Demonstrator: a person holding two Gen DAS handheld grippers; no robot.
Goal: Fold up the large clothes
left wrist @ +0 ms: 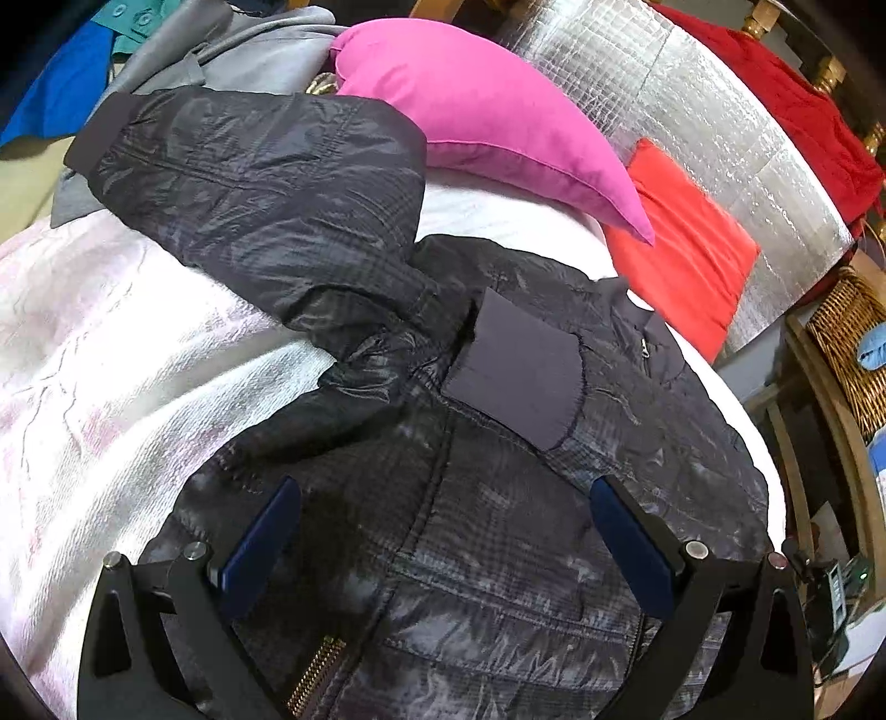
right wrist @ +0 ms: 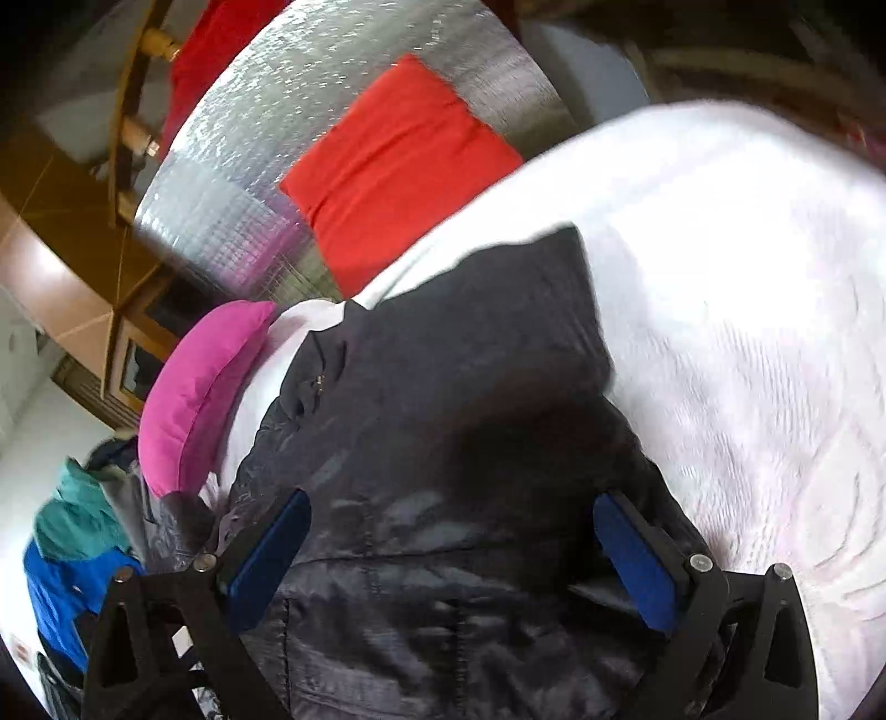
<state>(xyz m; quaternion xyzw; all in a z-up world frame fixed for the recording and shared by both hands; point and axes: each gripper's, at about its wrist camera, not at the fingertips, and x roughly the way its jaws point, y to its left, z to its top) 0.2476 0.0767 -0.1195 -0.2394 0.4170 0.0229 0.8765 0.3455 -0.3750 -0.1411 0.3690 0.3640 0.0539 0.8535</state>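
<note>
Below, in the left wrist view, the left gripper (left wrist: 443, 504) stands wide open over the dark jacket (left wrist: 498, 471) on the white bedspread (left wrist: 111, 360), holding nothing; one sleeve (left wrist: 249, 183) reaches toward a pink pillow (left wrist: 487, 116). From the right wrist, the right gripper (right wrist: 451, 518), equally spread and empty, hangs over the jacket (right wrist: 443, 415), with a red cushion (right wrist: 398, 166) beyond.

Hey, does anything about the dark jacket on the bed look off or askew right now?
Yes. One sleeve of the dark jacket sticks out sideways, bunched at the shoulder and running off toward the pile of clothes, while its other cuff lies folded across the chest.
</note>
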